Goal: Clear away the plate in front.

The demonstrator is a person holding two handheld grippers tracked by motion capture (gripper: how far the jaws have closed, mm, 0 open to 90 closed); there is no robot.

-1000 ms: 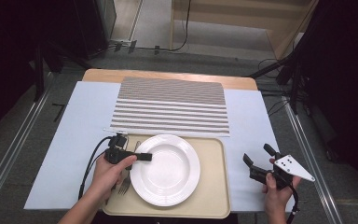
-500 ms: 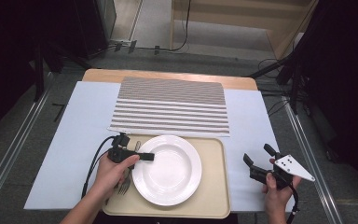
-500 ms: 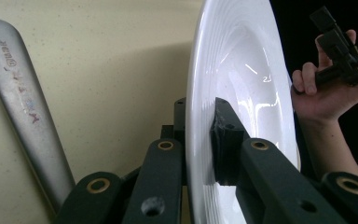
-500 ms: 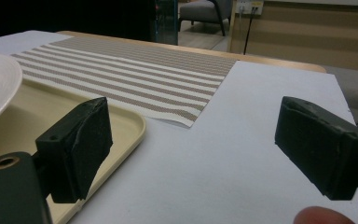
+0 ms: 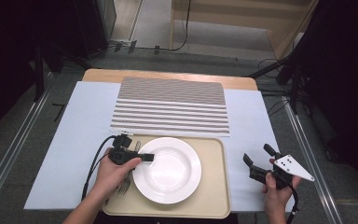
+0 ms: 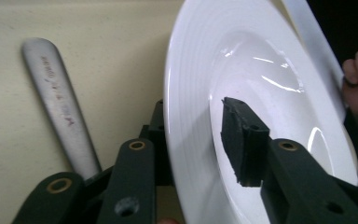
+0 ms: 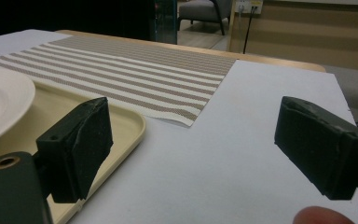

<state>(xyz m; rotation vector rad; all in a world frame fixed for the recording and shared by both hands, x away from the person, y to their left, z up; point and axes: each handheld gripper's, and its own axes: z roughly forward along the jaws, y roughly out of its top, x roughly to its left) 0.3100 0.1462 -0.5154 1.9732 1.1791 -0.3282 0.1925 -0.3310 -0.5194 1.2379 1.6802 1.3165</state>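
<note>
High view: my left gripper point(image 5: 144, 157) sits at the lower left of the frame, over the left rim of the white plate point(image 5: 168, 170). That plate lies on the beige tray point(image 5: 214, 191) at lower centre. A fork point(image 5: 125, 185) lies on the tray just left of the plate, partly under the left hand point(image 5: 112, 175).

Left gripper view: one jaw stands over the plate's inner face at centre frame, the other behind the rim on the tray side. The jaws have just been opening; the rim is between them, with a gap showing at the inner pad, so no grip. A metal handle point(image 6: 58, 102), stamped with lettering I cannot read, runs down the left of the frame.

Right gripper point(image 5: 261, 163) at the lower right of the high view, over the pale blue sheet point(image 5: 256, 126), well apart from the tray. Right gripper view: jaws wide, nothing between them. A striped placemat point(image 5: 170, 107) lies just above the tray.
</note>
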